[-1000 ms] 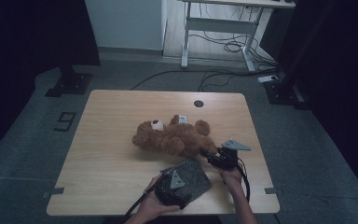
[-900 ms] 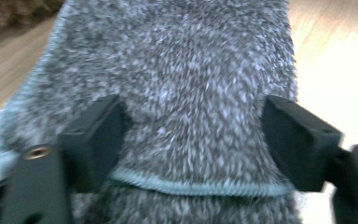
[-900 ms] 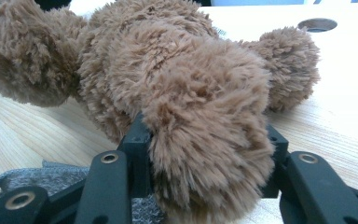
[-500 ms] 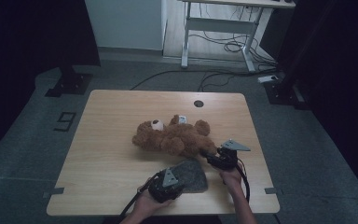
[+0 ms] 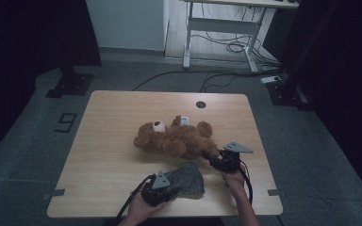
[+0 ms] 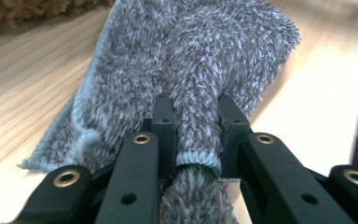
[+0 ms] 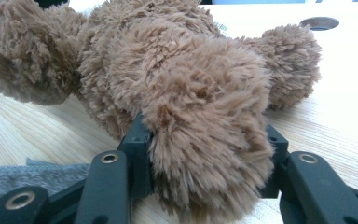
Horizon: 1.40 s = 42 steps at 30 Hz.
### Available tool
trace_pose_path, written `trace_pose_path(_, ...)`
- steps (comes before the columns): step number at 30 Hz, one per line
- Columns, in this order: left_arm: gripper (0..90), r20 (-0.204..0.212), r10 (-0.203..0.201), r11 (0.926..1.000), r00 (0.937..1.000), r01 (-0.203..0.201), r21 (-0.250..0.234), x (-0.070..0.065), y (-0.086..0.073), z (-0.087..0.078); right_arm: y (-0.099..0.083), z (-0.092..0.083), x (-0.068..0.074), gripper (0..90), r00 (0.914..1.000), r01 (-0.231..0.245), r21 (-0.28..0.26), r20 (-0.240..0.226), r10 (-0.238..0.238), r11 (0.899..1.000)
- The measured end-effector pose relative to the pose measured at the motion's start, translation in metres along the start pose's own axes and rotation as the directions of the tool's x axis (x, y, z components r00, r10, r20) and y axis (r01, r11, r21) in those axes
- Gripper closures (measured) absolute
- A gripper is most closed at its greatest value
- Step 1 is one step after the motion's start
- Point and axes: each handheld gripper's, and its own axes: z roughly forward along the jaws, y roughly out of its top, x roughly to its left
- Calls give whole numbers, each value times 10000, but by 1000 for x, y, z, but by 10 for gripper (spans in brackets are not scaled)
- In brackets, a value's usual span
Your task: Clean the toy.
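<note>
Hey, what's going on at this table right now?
A person at a wooden table works a hand-held gripper in each hand. The left gripper has just been closing its jaws and now pinches a fold of a fuzzy grey cloth near the table's front edge. The right gripper is clamped on a paw of a brown teddy bear, which lies on its side mid-table. The cloth lies just in front of the bear.
</note>
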Motion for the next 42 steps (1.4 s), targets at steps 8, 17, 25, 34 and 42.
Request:
trace_pose_path(8,741,-247,-514,9931,9984,485,-1066,21,7,-42,-1,0,1,525,10000,4,8,-8,-4,10000)
trace_pose_path(17,739,-842,-1193,9780,9893,1025,-1817,51,8,-83,-2,0,1,528,10000,-17,41,-81,18,10000)
trace_pose_path(25,740,-1230,-1561,9578,9801,1197,-2612,65,9,-114,-3,0,0,529,9999,-29,55,-109,29,10000)
trace_pose_path(34,739,-1657,-2253,9341,9601,1646,-3167,85,1,-138,-5,1,-3,529,9999,-48,96,-155,49,9999)
trace_pose_path(42,739,-1760,-2657,9182,9479,1932,-3457,94,-3,-145,-5,1,-3,528,9999,-34,111,-153,36,9999)
